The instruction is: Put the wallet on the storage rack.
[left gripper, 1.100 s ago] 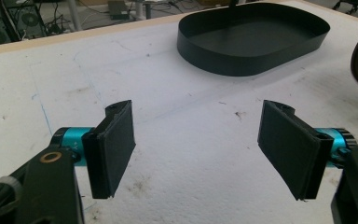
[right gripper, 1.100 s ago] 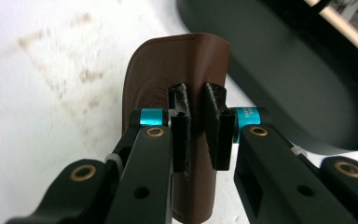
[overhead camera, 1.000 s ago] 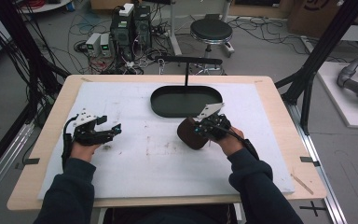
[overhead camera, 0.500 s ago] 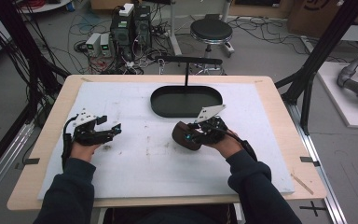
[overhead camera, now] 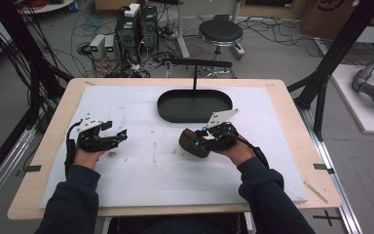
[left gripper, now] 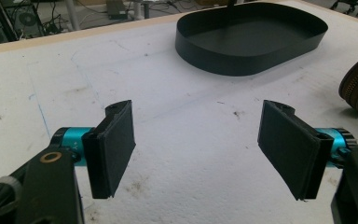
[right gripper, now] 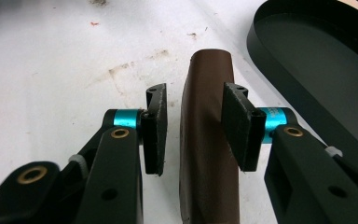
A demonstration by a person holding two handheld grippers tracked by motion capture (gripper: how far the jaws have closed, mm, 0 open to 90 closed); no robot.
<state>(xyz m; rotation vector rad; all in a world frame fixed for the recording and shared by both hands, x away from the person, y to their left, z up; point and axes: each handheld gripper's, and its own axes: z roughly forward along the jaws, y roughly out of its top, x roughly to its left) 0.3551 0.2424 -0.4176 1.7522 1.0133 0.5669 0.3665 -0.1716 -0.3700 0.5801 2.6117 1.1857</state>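
1. Brown pouch [right gripper: 209,135] lying right of the worktop [overhead camera: 141,185] middle, just off the near rim of the black tray [overhead camera: 195,105].
2. Sits lengthwise between the right gripper [right gripper: 193,128] fingers, long axis running straight away; fingers just been shifting, now slightly apart, one pad maybe touching.
3. Left gripper [left gripper: 198,147] fingers wide apart, holding nothing, well off toward the left edge.

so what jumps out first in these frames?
The brown pouch at mid-table, standing between the right gripper's jaws; those jaws have just been closing, but a gap shows beside the left pad, so it isn't clamped. Just behind it sits the black oval tray. The left gripper rests at table left, jaws wide with nothing between them.
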